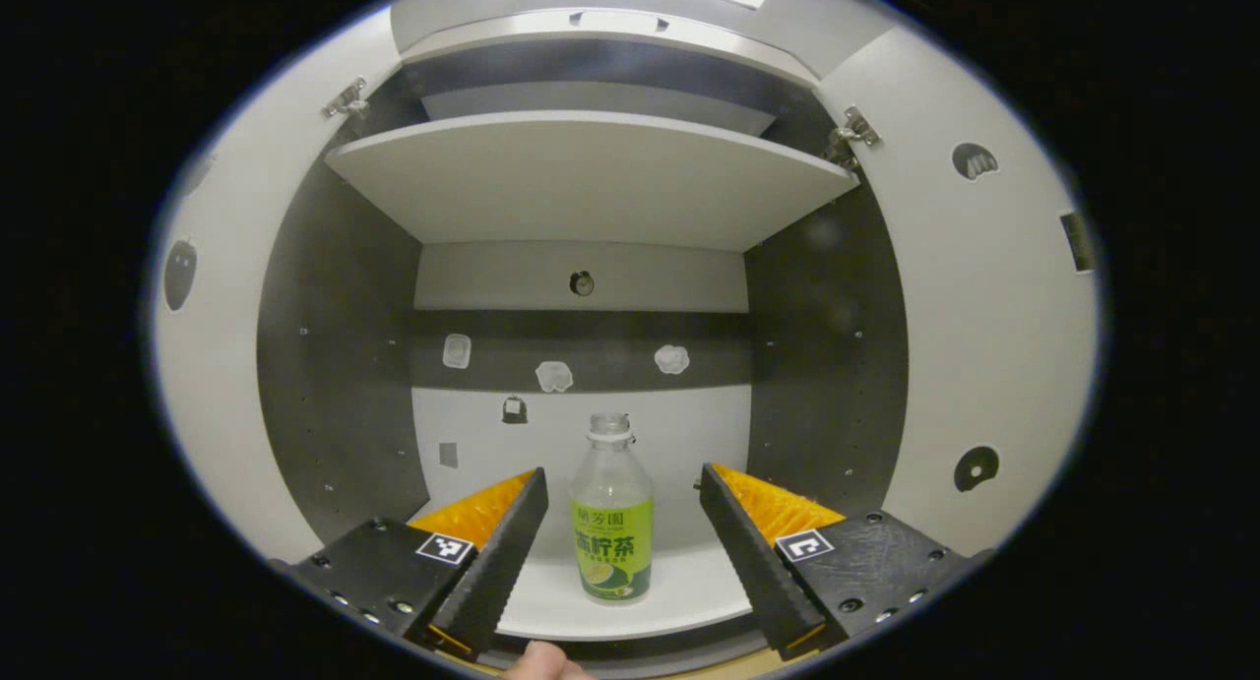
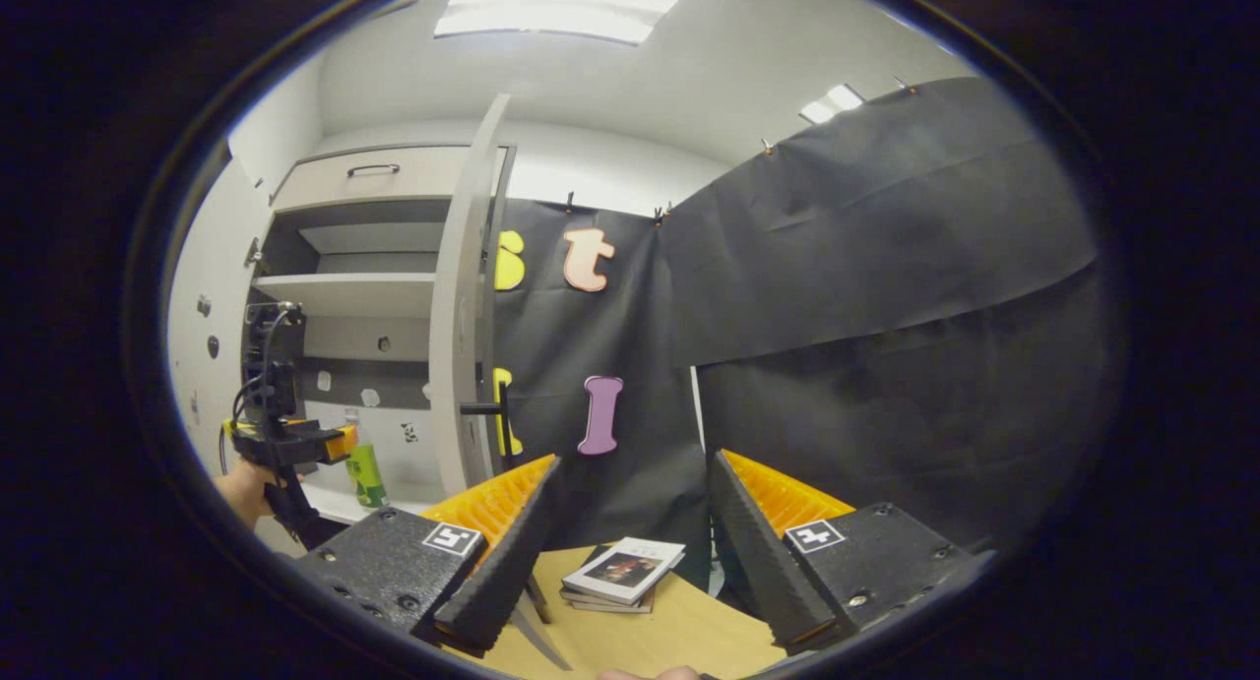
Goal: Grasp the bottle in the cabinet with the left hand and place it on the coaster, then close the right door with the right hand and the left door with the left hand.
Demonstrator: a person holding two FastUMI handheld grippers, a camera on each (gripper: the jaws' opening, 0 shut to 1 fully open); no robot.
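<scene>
A clear bottle [image 1: 611, 523] with a green label stands upright on the cabinet's bottom shelf [image 1: 689, 601]. My left gripper [image 1: 622, 475] is open and points into the cabinet. The bottle lines up with the gap between its fingers [image 1: 507, 552], and neither finger touches it. In the right gripper view the bottle [image 2: 366, 473] stands just ahead of the left gripper [image 2: 285, 444], which a hand [image 2: 241, 491] holds. Both doors stand open: the left door [image 1: 212, 365] and the right door [image 1: 984, 345], which the right gripper view shows edge-on [image 2: 461, 306]. My right gripper [image 2: 634, 462] is open over a wooden table [image 2: 650, 641], with nothing between its fingers.
An upper shelf [image 1: 591, 178] spans the cabinet above the bottle. A small stack of books [image 2: 622, 572] lies on the wooden table below the right gripper. A dark handle [image 2: 482, 407] sticks out from the right door. Black cloth walls stand behind the table.
</scene>
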